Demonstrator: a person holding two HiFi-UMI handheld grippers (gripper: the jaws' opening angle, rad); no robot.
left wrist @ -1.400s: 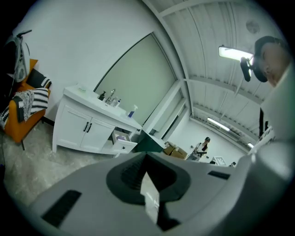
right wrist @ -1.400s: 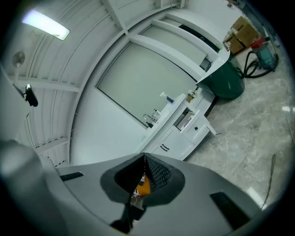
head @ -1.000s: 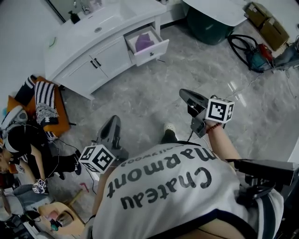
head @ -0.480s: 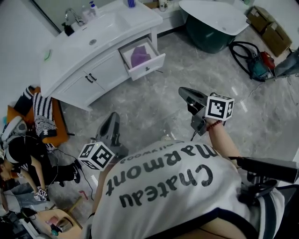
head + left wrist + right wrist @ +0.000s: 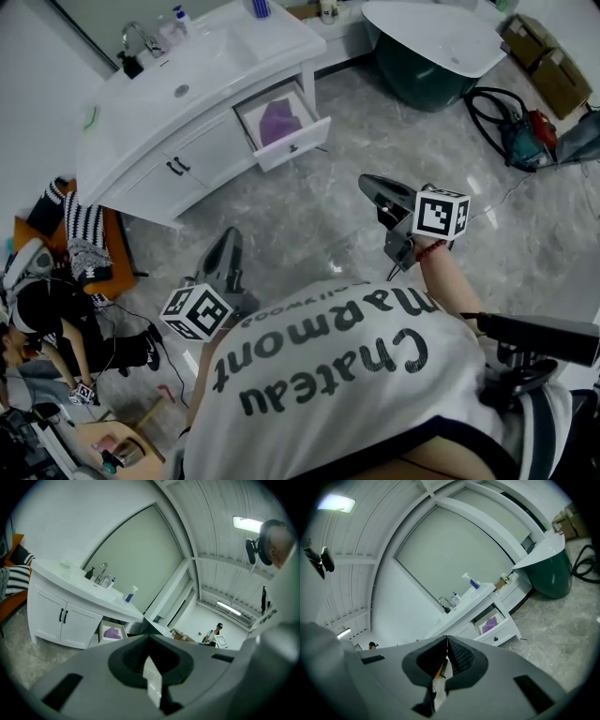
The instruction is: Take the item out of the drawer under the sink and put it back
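A white vanity [image 5: 159, 112] with a sink stands at the upper left of the head view. Its drawer [image 5: 295, 148] is pulled open, and a purple item [image 5: 278, 120] lies inside it. My left gripper [image 5: 230, 238] is shut and empty, held over the grey floor well short of the vanity. My right gripper [image 5: 367, 185] is also shut with nothing in it, out to the right of the drawer. The left gripper view shows the purple item [image 5: 112, 633] far ahead of the left gripper [image 5: 149, 637]. In the right gripper view the drawer [image 5: 502, 633] is past the right gripper [image 5: 447, 639].
A green and white bathtub [image 5: 431, 42] stands right of the vanity. A power tool with a black cable [image 5: 514, 117] and cardboard boxes [image 5: 546, 52] lie at the far right. An orange seat with striped cloth [image 5: 86, 225] and a seated person [image 5: 47, 309] are at the left.
The vanity and open drawer have slid down and left in the head view and look nearer. Both grippers keep the same pose, shut and empty.
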